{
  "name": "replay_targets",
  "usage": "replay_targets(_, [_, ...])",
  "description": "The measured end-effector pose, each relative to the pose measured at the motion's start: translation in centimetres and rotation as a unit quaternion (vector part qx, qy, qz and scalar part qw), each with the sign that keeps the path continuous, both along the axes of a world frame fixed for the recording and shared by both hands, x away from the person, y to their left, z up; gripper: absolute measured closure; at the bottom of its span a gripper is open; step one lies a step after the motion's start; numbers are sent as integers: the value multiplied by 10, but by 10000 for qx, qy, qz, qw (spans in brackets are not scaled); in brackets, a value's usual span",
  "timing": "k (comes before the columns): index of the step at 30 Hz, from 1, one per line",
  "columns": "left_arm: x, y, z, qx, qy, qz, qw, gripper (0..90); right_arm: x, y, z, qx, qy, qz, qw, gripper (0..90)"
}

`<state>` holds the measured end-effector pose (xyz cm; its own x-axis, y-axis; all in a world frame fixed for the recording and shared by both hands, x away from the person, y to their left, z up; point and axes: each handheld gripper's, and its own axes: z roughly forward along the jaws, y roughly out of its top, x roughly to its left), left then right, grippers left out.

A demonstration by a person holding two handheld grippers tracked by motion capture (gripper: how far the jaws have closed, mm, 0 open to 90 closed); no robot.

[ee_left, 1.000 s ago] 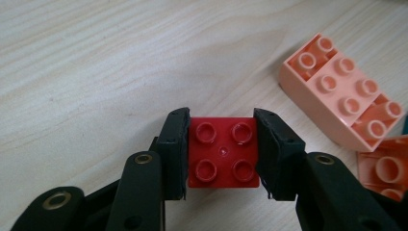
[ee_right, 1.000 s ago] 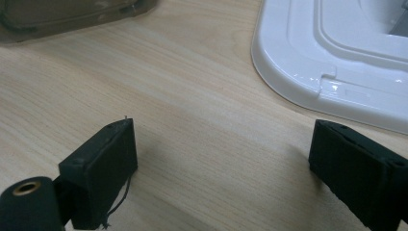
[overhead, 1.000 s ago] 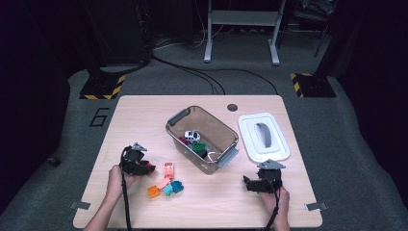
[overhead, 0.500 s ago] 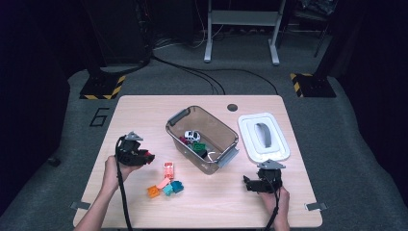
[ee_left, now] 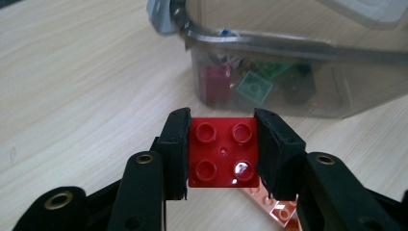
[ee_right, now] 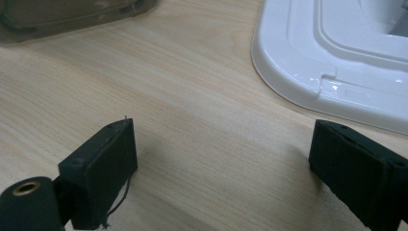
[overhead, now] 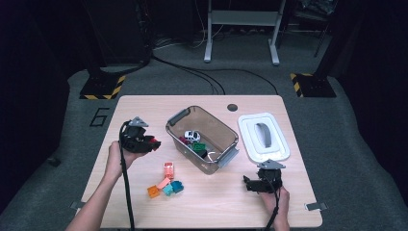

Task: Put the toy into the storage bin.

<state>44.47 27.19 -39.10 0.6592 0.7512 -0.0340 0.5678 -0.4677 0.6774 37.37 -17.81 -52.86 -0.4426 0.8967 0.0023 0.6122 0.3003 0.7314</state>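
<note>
My left gripper is shut on a red four-stud brick, held above the table and facing the clear plastic bin. In the high view the left gripper hangs left of the bin, with the red brick at its tip. The bin holds a small white toy car, a green brick and a dark red piece. My right gripper stands open low over bare wood, nothing between its pads; the high view shows the right gripper near the front right.
A white bin lid lies right of the bin; its rim is just ahead of the right gripper. Loose bricks lie on the table in front of the bin: salmon, orange and teal. The table's front edge is close.
The left hand has lifted the red brick up off the table and carried it a little toward the bin. The right hand has kept still.
</note>
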Motion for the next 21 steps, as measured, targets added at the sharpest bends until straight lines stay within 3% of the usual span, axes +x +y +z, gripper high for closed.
replay_targets(11, [13,-30,34,-18,-243,-224,9995,590,0,0,0,-1,1,3,10000,87])
replay_targets(16, [19,-48,39,-60,-271,-345,9990,589,0,0,0,-5,0,5,10000,87])
replay_targets(21, [28,-68,34,-108,-139,-511,9985,589,0,0,0,-5,-1,4,10000,87])
